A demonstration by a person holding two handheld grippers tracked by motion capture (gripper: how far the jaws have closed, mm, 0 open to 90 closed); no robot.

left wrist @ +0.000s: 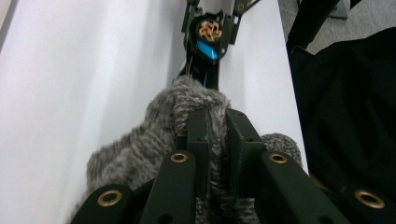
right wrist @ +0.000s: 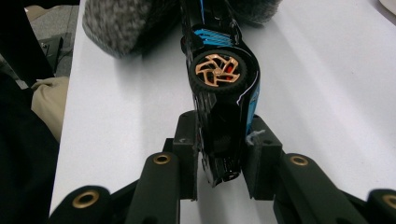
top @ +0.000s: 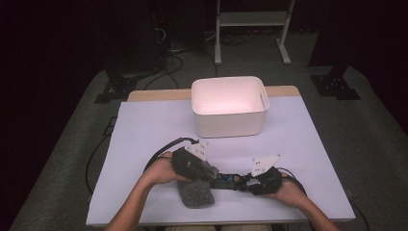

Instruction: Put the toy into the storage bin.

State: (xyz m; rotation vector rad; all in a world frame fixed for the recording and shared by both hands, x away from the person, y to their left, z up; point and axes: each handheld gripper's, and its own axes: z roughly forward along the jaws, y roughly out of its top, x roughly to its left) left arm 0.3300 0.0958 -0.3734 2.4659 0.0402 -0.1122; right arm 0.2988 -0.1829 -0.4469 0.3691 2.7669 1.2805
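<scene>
Grippers (right wrist: 219, 154) on toy car (right wrist: 219, 74), cloth (left wrist: 159, 135)

No text, label, brand, number or sign can be read on anything in these views.

Black-blue toy car (right wrist: 219, 88) — grey fuzzy cloth (left wrist: 154, 144)

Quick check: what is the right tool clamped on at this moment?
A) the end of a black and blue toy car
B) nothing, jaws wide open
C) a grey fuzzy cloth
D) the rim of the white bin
A: in the right gripper view the right tool has its jaws pressed on either side of the toy car; the grey fuzzy cloth is in the left tool.
</scene>
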